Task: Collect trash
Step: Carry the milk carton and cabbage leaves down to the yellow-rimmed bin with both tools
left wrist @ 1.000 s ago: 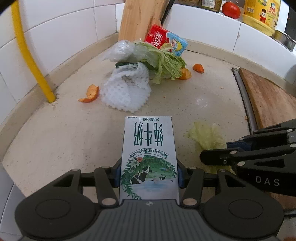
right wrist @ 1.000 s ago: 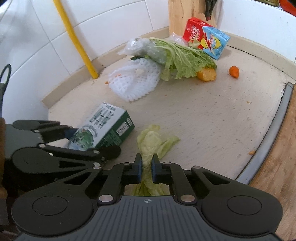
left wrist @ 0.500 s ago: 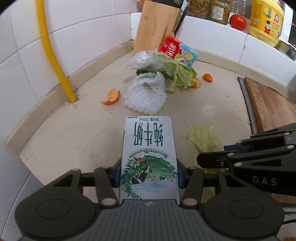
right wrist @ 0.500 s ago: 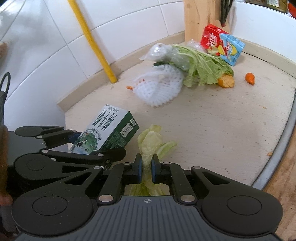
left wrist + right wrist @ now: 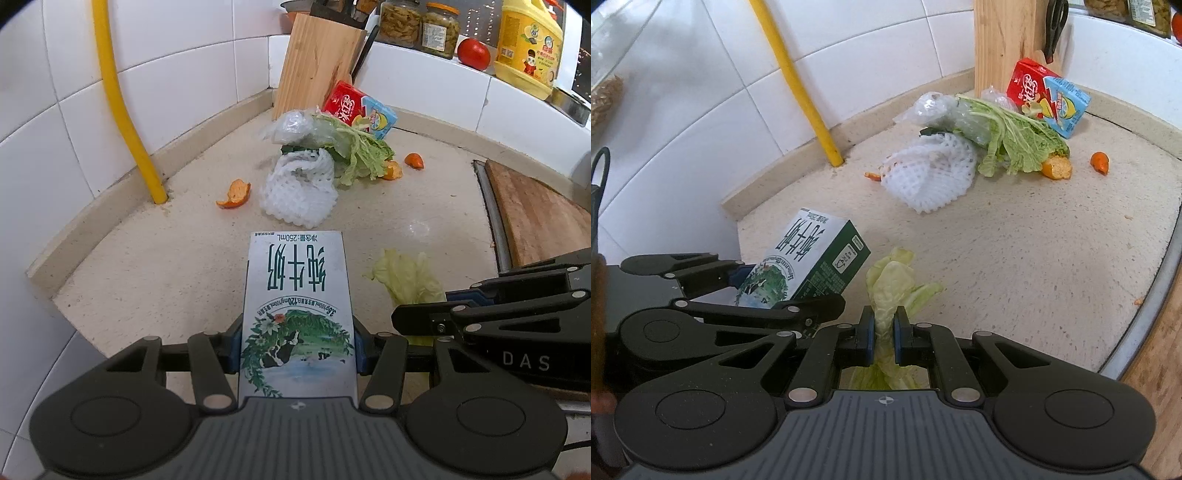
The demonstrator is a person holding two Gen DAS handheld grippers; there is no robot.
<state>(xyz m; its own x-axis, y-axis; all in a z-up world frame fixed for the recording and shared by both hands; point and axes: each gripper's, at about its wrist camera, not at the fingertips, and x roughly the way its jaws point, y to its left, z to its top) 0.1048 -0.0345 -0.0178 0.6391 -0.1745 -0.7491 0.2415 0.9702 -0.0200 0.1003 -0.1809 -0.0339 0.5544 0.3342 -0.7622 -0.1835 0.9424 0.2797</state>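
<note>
Glossy boxy milk carton (image 5: 297, 314) | limp crinkled lettuce leaf (image 5: 892, 284)

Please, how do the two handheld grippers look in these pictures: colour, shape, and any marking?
Both are matte black plastic. The left gripper has a ribbed dark grey body, two round discs, black linkage bars with silver rivets, and blue pads inside the jaws. The right gripper is built the same; from the side it shows white letters "DAS". No sleeve is visible.

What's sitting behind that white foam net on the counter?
Behind the white foam net lie crumpled clear plastic wrap and cabbage leaves, then a red and blue carton before the knife block. Anything beneath the pile is covered.
</note>
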